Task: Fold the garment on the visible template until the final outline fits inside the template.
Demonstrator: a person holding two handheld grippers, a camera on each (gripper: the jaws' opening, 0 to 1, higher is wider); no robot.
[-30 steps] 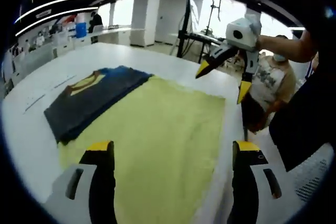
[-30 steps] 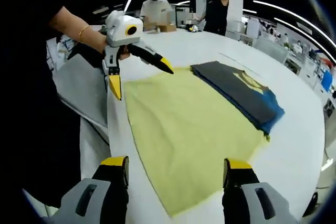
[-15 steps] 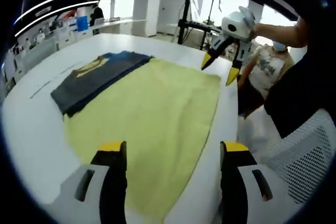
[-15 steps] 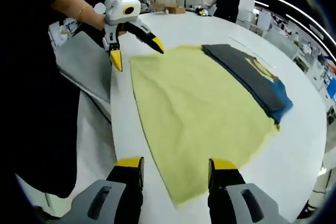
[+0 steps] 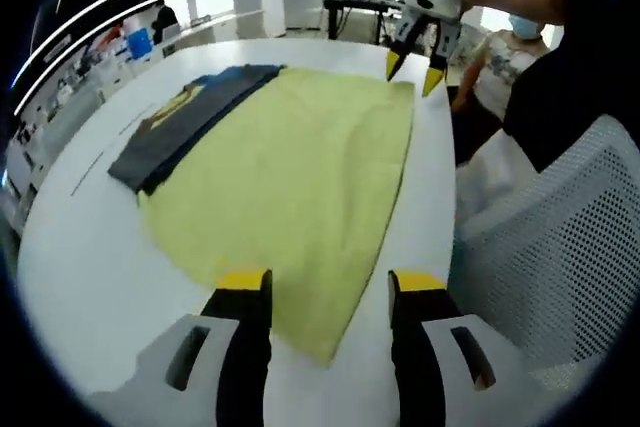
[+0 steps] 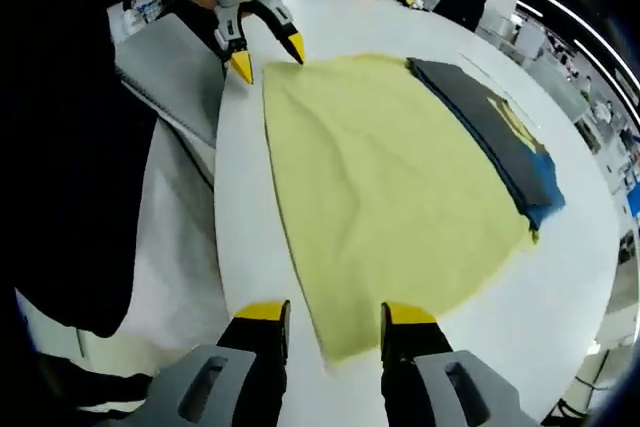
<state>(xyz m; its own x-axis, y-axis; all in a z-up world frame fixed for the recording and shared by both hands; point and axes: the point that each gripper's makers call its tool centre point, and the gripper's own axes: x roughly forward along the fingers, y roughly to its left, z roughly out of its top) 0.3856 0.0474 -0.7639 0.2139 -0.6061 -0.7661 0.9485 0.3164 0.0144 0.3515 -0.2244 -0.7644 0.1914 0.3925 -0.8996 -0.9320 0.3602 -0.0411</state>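
While the yellow garment (image 5: pixel 300 162) lies spread flat on the white worktop (image 5: pixel 90 247), each claw is lining up on a corner of its near edge. It looks thin, soft and light, a cloth that will drape and wrinkle rather than hold a crease, so I'd judge the corners are the places to pinch, lifting both together to keep the fold square. The left claw (image 5: pixel 330 287) has its jaws parted with the near corner point between the tips, nothing gripped. Over in the right gripper view the right claw (image 6: pixel 335 315) is likewise parted, straddling its own corner of the same cloth (image 6: pixel 390 187), holding nothing yet. Along the far edge, touching and slightly overlapping the yellow fabric, sits a dark folded shirt (image 5: pixel 185 122) with a yellow and blue print; whether that marks the template, I can't tell. The count: one yellow garment, one dark folded shirt, two claws. A white mesh chair (image 5: pixel 545 247) stands just beside the worktop.
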